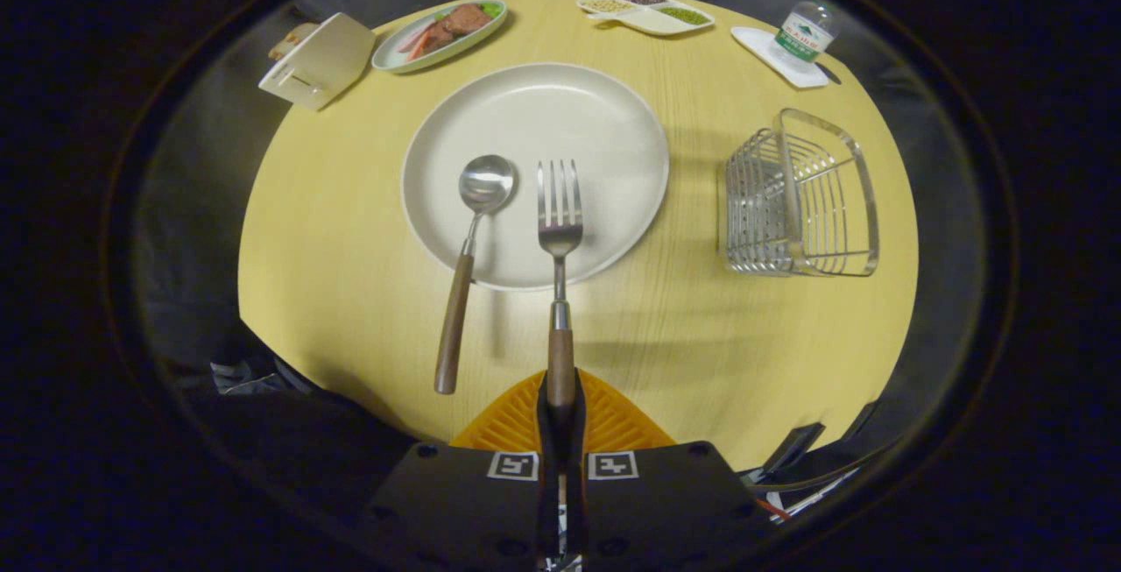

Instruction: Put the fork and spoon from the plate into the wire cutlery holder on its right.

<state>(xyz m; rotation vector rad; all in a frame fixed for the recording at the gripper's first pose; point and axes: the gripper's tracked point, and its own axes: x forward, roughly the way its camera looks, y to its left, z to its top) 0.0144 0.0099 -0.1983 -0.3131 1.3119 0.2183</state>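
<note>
A fork (559, 230) with a wooden handle points straight ahead of my gripper (560, 392), its tines over the near part of a round white plate (595, 108). Both fingers press on the end of the fork's handle. A spoon (468, 257) with a wooden handle lies to the left of the fork, bowl on the plate and handle reaching out over the yellow table. The wire cutlery holder (799, 195) stands upright on the table to the right of the plate, with nothing seen inside it.
Beyond the plate lie an oval dish of food (440, 33), a divided snack tray (646, 11) and a water bottle on a white coaster (801, 36). A white napkin holder (320, 60) stands at the far left. The round table's edge curves close by.
</note>
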